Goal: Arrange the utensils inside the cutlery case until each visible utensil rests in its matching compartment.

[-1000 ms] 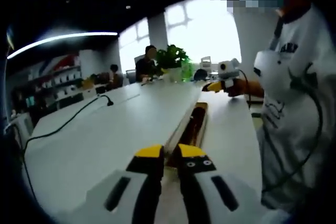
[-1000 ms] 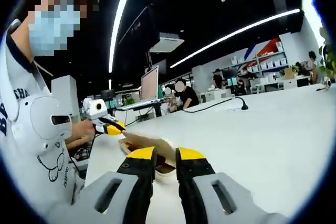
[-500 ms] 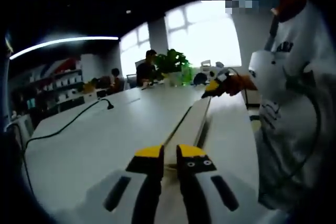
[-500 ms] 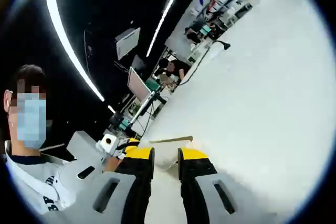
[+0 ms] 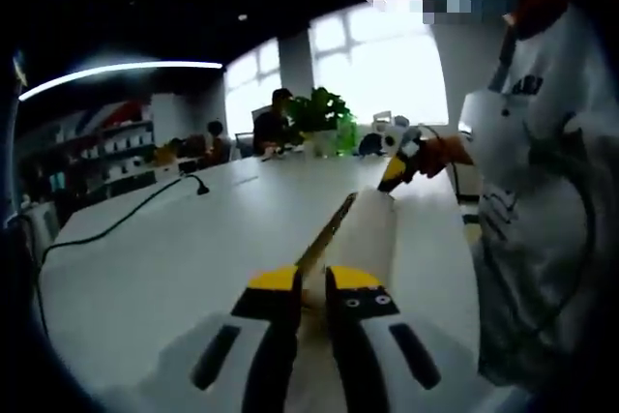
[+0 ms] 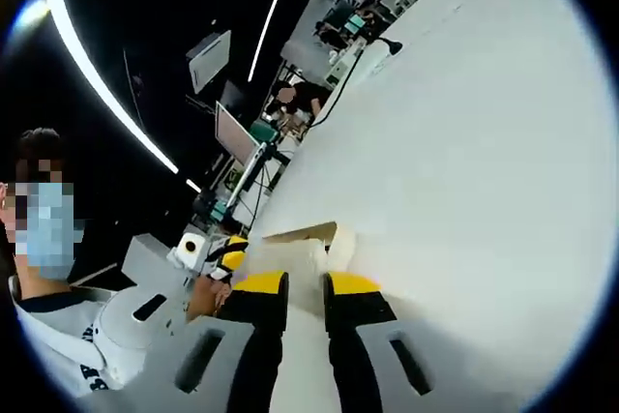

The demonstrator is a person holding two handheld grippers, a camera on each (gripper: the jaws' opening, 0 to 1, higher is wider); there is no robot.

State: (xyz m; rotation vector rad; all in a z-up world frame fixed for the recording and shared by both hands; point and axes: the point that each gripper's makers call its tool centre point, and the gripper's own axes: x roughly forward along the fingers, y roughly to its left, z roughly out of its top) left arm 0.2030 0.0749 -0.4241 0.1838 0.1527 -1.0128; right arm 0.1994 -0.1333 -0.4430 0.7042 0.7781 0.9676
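left gripper view: case tipped on its long edge, no utensils in sight

left gripper view a second ago looked down into the dark wooden inside of the case; now we see its pale outer face instead, a long whitish slab (image 5: 363, 239) running from our left gripper (image 5: 311, 282) out to the right gripper (image 5: 397, 169) at the far end. so we have rolled the case over between the two grippers, and it stands lifted or tilted above the white table (image 5: 174, 258) rather than lying flat. in the right gripper view the whole picture has swung as well, which is our hand turning, not the room; there the case (image 6: 295, 263) runs from the right gripper (image 6: 308, 285) back to the left gripper (image 6: 230, 250) near our body.

for the task, we judge this a step of handling the case itself, not sorting: no utensil can be made out in either view, and the compartments now face away, so nothing is yet placed.

jaws: the left pair stands nearly closed, pinching the near end of the case between the yellow tips. the right pair is likewise narrow, with the case end rising from between its tips, so we read it as gripping too. both ends are held; the case is carried by us, and we cannot tell whether any edge touches the table.
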